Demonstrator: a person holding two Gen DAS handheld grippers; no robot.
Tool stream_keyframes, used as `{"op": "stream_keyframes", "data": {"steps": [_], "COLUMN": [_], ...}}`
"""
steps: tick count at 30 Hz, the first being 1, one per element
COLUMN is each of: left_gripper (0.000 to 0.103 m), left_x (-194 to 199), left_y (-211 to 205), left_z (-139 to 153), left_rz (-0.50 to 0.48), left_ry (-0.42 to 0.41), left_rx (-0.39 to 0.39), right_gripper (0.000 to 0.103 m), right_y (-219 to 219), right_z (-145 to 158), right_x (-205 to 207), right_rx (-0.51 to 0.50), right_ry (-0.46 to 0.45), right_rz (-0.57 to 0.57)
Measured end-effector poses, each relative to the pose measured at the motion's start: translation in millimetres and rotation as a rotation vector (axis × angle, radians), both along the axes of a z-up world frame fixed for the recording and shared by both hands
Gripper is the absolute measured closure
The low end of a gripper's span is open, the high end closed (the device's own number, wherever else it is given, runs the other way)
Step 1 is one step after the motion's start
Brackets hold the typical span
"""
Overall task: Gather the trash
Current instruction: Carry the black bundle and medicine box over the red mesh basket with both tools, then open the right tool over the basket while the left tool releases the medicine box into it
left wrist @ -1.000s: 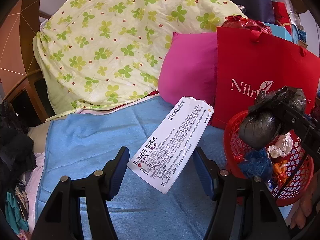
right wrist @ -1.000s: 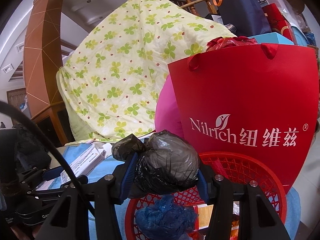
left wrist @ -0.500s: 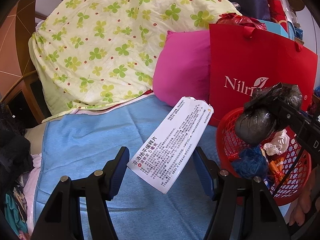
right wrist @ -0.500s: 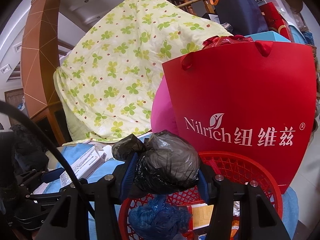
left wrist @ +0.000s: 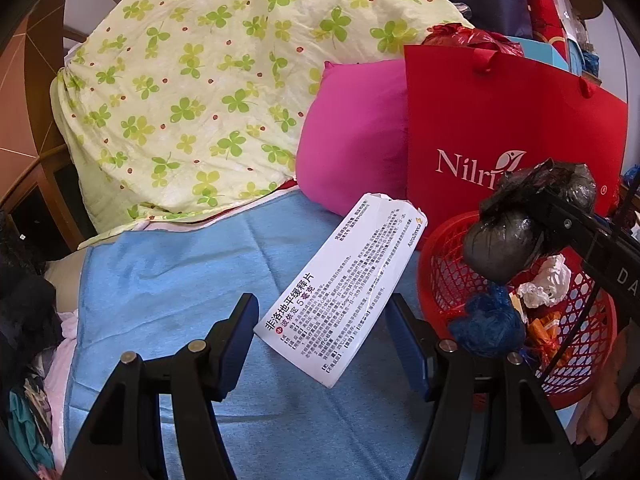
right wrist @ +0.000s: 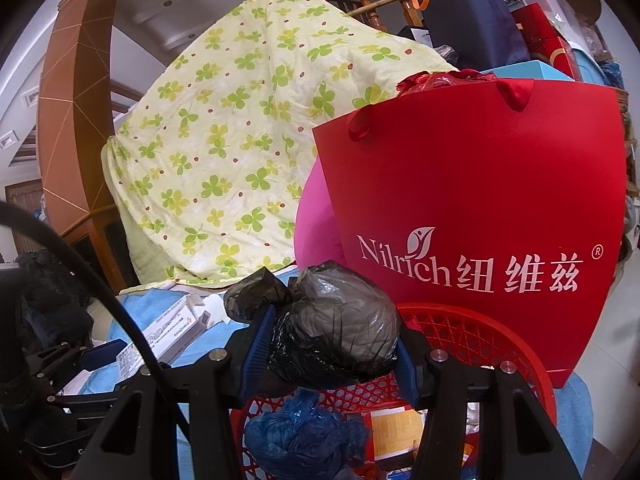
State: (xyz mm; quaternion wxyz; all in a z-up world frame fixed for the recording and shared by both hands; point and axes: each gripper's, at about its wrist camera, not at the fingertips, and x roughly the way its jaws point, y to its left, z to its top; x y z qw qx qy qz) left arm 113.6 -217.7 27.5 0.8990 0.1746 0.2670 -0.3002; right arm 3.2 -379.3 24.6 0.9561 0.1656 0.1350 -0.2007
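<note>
Right gripper (right wrist: 326, 350) clamped on knotted black bag (right wrist: 340, 328), red basket (right wrist: 480, 332) at 6 o'clock | left gripper (left wrist: 324, 332) clamped on medicine box (left wrist: 344, 284)

A clover-print quilt (left wrist: 208, 92) is heaped behind the blue cloth (left wrist: 168, 280); a pink pillow (left wrist: 352, 140) leans beside a red paper bag (left wrist: 500, 128).

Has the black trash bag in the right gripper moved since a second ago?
No. The black trash bag remains above the red basket rim, below the red paper bag's lettering.

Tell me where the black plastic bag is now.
The black plastic bag sits between the right gripper fingers, above the red basket, before the red paper bag.
</note>
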Motion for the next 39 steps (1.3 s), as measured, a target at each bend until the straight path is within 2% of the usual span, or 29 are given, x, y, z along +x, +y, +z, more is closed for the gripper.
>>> {"op": "stream_keyframes", "data": {"steps": [27, 39], "left_gripper": [0.036, 0.036], "left_x": [-11, -19], "left_y": [-14, -21], "left_z": [-6, -7], "left_rz": [-0.059, -0.165], "left_ry": [0.024, 0.071], "left_rx": [0.011, -0.078], "right_gripper": [0.045, 0.045], "right_y": [-7, -21], "right_z": [-2, -1], "right_x": [-10, -22], "right_rx": [0.007, 0.036], "right_ry": [-0.004, -0.028], "right_rz": [-0.033, -0.094]}}
